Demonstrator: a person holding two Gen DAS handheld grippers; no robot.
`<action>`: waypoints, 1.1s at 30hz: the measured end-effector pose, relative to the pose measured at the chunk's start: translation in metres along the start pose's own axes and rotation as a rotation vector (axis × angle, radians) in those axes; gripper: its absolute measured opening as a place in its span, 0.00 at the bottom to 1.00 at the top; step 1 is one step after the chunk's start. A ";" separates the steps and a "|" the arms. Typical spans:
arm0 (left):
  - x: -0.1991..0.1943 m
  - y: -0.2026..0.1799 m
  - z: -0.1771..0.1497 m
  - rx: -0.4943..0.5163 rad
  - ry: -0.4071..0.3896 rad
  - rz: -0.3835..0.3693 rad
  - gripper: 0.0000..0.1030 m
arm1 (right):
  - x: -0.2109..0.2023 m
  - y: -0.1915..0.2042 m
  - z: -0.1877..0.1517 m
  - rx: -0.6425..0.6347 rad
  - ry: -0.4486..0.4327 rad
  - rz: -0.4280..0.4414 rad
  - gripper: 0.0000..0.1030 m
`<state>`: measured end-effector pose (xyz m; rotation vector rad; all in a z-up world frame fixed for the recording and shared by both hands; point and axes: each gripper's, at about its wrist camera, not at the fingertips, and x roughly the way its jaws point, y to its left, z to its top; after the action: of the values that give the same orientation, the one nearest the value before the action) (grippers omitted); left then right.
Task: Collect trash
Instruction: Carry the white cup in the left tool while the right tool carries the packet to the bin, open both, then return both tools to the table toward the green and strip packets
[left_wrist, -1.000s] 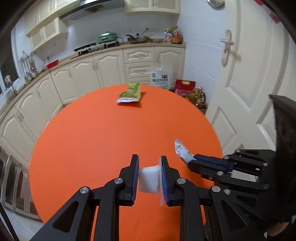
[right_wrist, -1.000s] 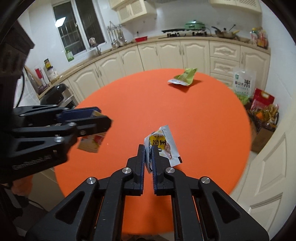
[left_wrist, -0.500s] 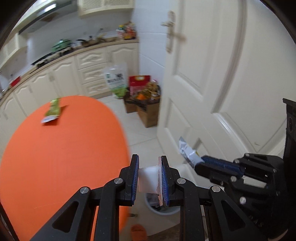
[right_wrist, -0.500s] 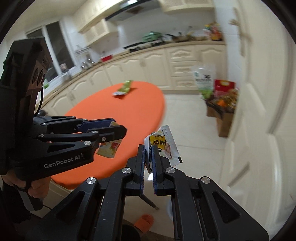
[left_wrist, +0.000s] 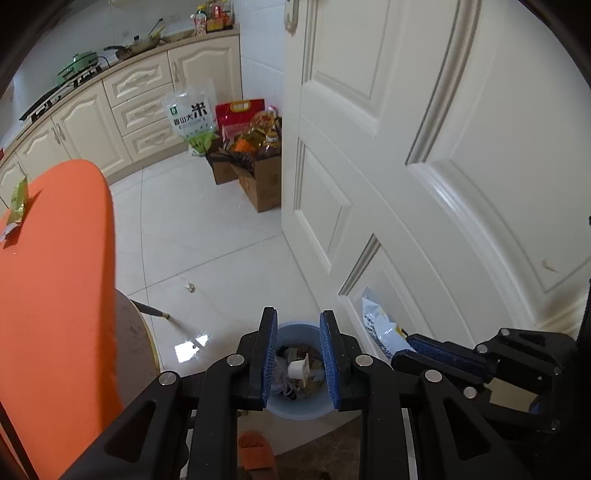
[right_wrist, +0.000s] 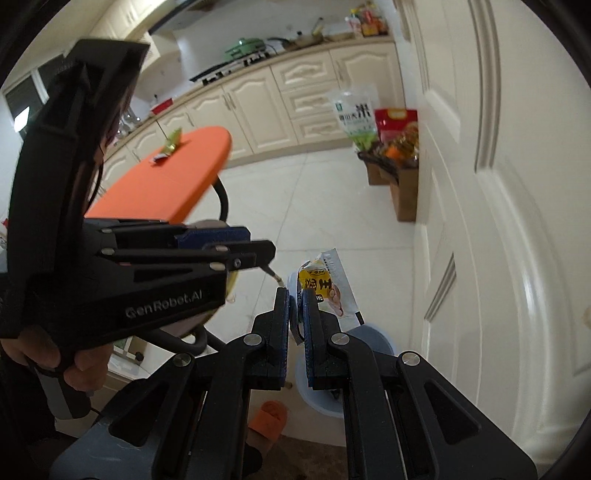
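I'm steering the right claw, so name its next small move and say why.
Probably ease the right claw slightly left until it is over the blue bin, then open. It is shut on the yellow wrapper, which hangs beside the bin's rim, while the left claw is open and empty above the bin.

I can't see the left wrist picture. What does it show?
The open left gripper hangs over a blue trash bin holding rubbish. Beside it, the right gripper grips a snack wrapper; an orange table lies left.
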<state>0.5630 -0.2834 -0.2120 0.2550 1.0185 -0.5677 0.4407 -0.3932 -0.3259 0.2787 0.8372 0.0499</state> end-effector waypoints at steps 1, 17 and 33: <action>0.006 0.000 0.005 0.001 0.006 0.003 0.20 | 0.003 -0.002 -0.001 0.005 0.007 0.001 0.07; -0.023 0.000 -0.007 0.000 -0.050 0.074 0.26 | 0.019 0.004 -0.001 0.038 0.029 -0.018 0.41; -0.159 0.121 -0.058 -0.089 -0.255 0.214 0.63 | 0.000 0.159 0.087 -0.157 -0.087 0.079 0.75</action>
<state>0.5243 -0.1049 -0.1121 0.2043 0.7563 -0.3492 0.5155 -0.2597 -0.2288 0.1653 0.7315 0.1753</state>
